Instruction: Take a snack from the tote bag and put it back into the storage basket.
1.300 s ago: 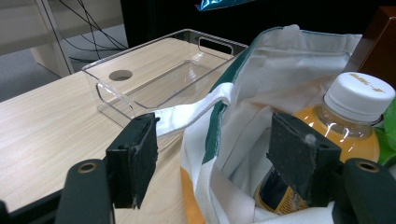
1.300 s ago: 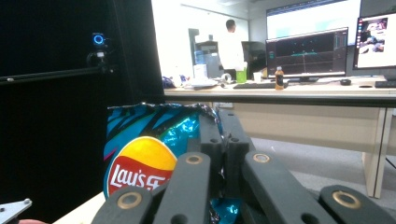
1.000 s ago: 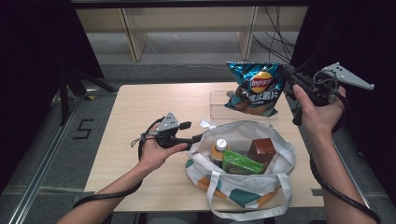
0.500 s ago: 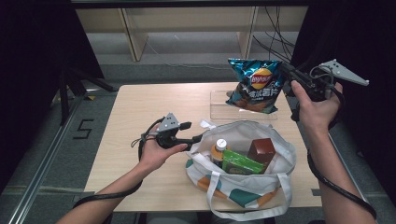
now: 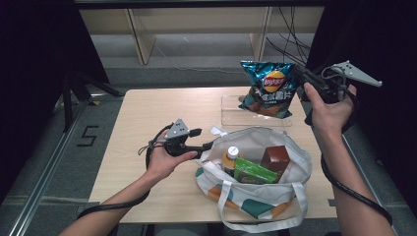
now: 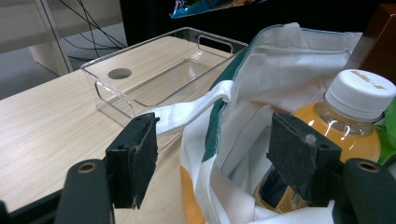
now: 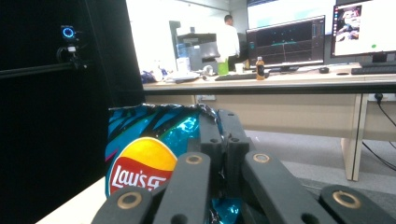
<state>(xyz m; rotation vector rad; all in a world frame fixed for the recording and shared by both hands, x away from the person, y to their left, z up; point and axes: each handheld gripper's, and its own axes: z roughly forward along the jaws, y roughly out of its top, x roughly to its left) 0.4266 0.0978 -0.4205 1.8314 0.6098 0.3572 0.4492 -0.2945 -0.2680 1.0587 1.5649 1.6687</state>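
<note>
A: Where is the chip bag (image 5: 269, 88) now?
B: In the air above the clear tray (image 5: 255, 110), hanging from the right gripper (image 5: 301, 77), whose jaws are clamped on its top corner.

A: What could go wrong?
B: The pinch is only on a thin foil edge. I judge the bag could slip or swing and land off the tray, maybe past the tray's far side and off the table (image 5: 147, 128).

A: And the left gripper (image 6: 212, 158)?
B: Its jaws stand apart around the rim of the tote (image 5: 295, 162), which sits just nearer than the tray. The pads do not press the cloth, so nothing holds the tote steady.

A: A risk there?
B: If that hand shifts, a jaw may snag the strap (image 6: 196, 105) and drag the tote toward the tray, or tip the bottle (image 6: 348, 121) inside
</note>
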